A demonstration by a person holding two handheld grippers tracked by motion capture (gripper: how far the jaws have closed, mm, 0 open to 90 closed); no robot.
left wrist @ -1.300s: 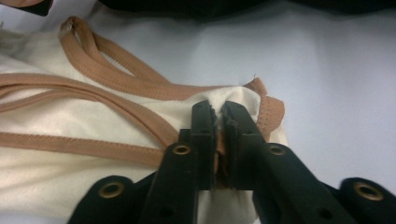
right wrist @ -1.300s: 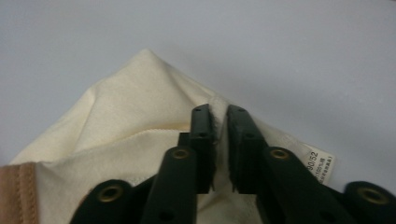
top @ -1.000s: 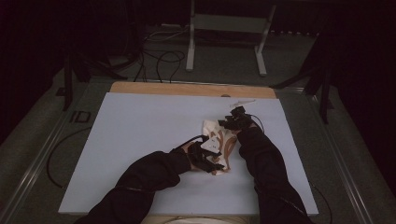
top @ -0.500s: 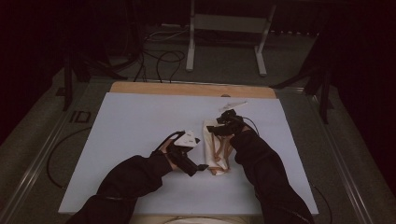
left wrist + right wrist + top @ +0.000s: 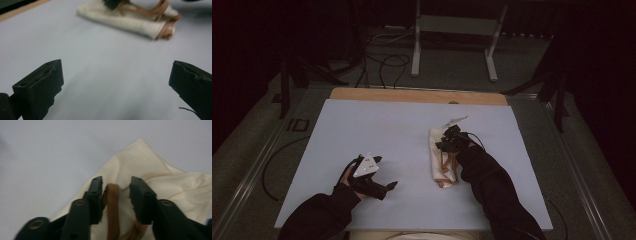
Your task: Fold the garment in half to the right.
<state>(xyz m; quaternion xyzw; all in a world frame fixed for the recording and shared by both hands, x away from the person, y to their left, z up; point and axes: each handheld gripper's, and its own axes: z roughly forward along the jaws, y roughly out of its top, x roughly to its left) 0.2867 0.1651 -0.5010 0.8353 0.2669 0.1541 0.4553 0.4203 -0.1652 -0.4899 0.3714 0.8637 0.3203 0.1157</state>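
Note:
A folded cream cloth bag (image 5: 437, 155) with brown straps lies right of the middle of the pale table (image 5: 387, 125). My right gripper (image 5: 448, 143) rests over the bag's far end. In the right gripper view its jaws (image 5: 116, 188) have just been closing around a brown strap (image 5: 112, 195). The strap lies against one pad, with a gap to the other. My left gripper (image 5: 386, 172) stands well to the left of the bag, near the front edge. It is open, with nothing between its jaws (image 5: 116, 82). From there the bag (image 5: 132, 20) lies ahead.
A wooden strip (image 5: 417, 95) runs along the table's far edge. A small pale object (image 5: 457, 120) lies just beyond the bag. On the floor behind are a metal stand (image 5: 452, 25) and loose cables (image 5: 382, 55).
My left gripper has drawn away from the bag to the left and opened wide. My right gripper has shifted slightly along the bag and narrowed its jaws.

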